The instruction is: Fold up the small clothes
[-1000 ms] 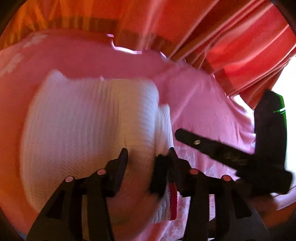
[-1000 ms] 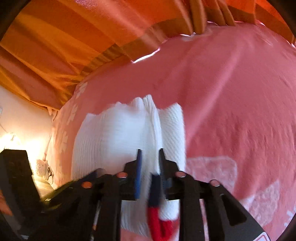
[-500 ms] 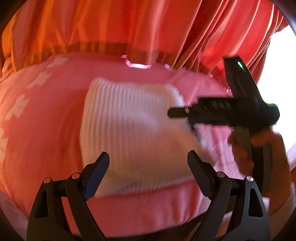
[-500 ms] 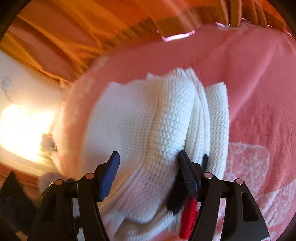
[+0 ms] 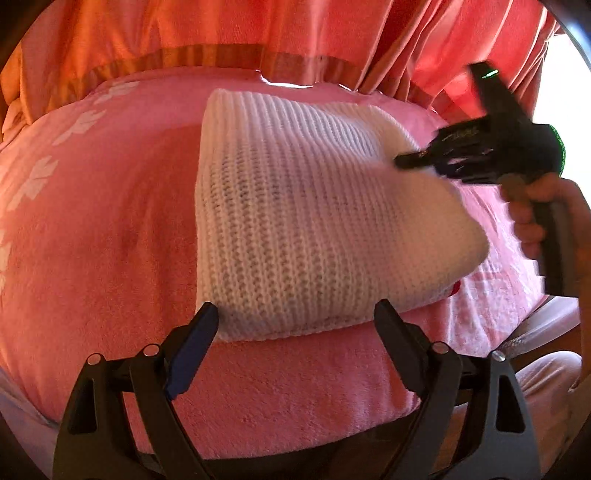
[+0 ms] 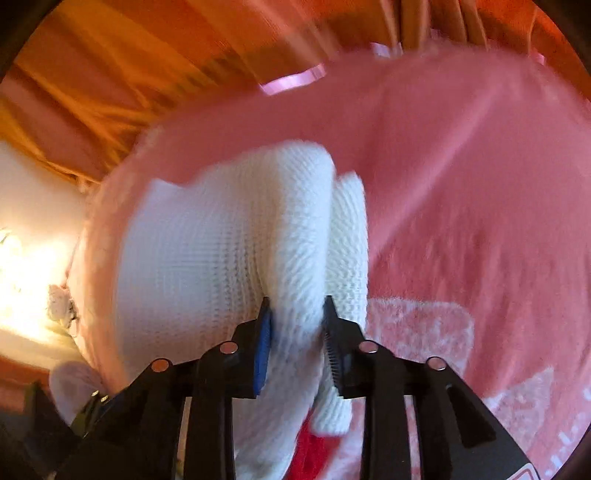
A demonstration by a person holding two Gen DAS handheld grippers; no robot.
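**Inspector A:** Item under review: one white ribbed knit garment (image 5: 314, 221), lying as a compact, layered bundle on the pink plush blanket (image 5: 103, 229) with white motifs. It is a bed-type surface, with orange-red curtains (image 5: 258, 29) behind.

**Inspector B:** Condition of the fold?

**A:** Largely done, in my judgement. The left view shows a squared block with a tidy near edge. The right view shows several stacked layers, with a red trim (image 6: 310, 446) showing at the bottom.

**B:** Left gripper (image 5: 295, 328)?

**A:** Its fingers are spread wide and carry nothing, poised just in front of the bundle's near edge.

**B:** Right gripper (image 6: 297, 328)?

**A:** Its fingers are closed in on a thick roll of the knit at the bundle's side, pinching it. The picture is blurred, so the depth of the bite is unclear.

**B:** Outstanding work?

**A:** Probably a final tuck or squaring of that side, release, and then any further garments. None are identifiable here.
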